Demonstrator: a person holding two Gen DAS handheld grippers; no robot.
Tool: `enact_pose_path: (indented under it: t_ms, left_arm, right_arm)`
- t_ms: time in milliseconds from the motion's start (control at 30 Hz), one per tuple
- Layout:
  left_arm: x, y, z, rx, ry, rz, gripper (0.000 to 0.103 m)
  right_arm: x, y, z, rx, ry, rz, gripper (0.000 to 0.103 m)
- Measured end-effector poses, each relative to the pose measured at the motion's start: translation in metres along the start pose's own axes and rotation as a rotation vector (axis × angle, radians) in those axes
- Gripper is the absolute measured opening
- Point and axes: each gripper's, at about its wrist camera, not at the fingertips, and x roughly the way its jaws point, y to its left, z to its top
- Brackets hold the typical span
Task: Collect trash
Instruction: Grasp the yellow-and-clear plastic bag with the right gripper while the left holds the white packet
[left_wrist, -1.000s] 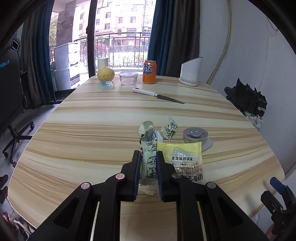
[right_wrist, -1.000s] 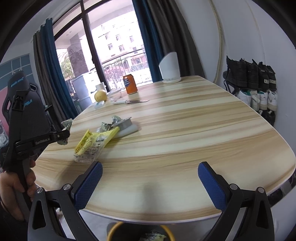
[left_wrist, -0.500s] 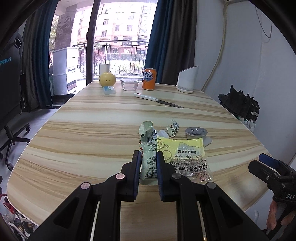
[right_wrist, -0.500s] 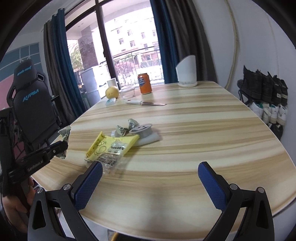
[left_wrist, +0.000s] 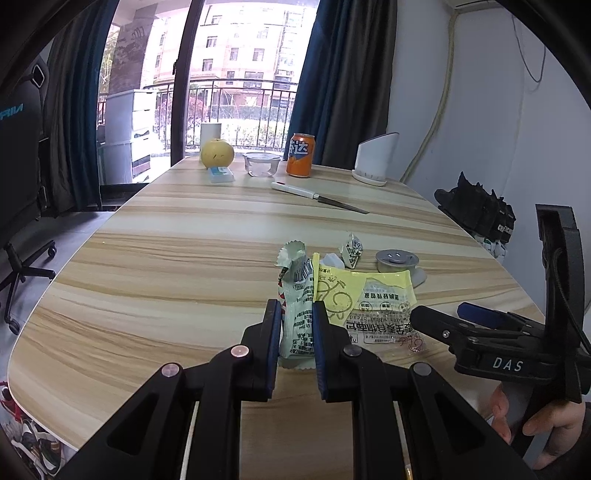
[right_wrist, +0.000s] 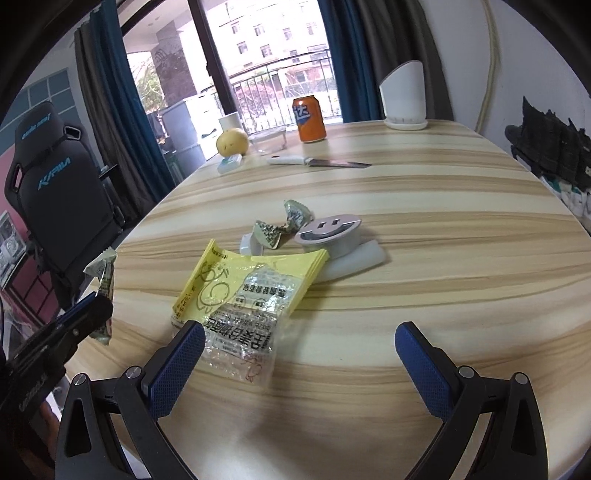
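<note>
Jaws of the left gripper are clamped on a green wrapper, held upright above the near bench edge. Right gripper jaws are spread wide, low over the yellow bag lying flat on the bench. Two crumpled wrappers lie beside a grey lid.

A home, a dining or living room: a wooden table by a balcony door with curtains, shoes along the wall, a gaming chair, and a pear, can and knife on the table.
</note>
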Motion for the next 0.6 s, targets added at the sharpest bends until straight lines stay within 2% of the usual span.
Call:
enact_pose_path:
  t_ms: [400,500,567,600]
  left_arm:
    - [-0.002,0.007,-0.001,-0.011,0.005,-0.004,0.012]
    - [-0.002,0.01,-0.001,-0.019,0.007,-0.007,0.012]
    - [-0.002,0.011,-0.002,-0.025,0.01,-0.011,0.012]
    - [-0.001,0.011,-0.001,-0.027,0.011,-0.012,0.012]
  right_arm:
    - [0.012,0.012,0.0,-0.023,0.02,0.006,0.103]
    - [0.017,0.015,0.001,-0.033,0.03,0.001,0.095]
    - [0.021,0.018,0.001,-0.042,0.043,-0.001,0.085]
    - [0.021,0.019,0.0,-0.051,0.039,-0.008,0.084]
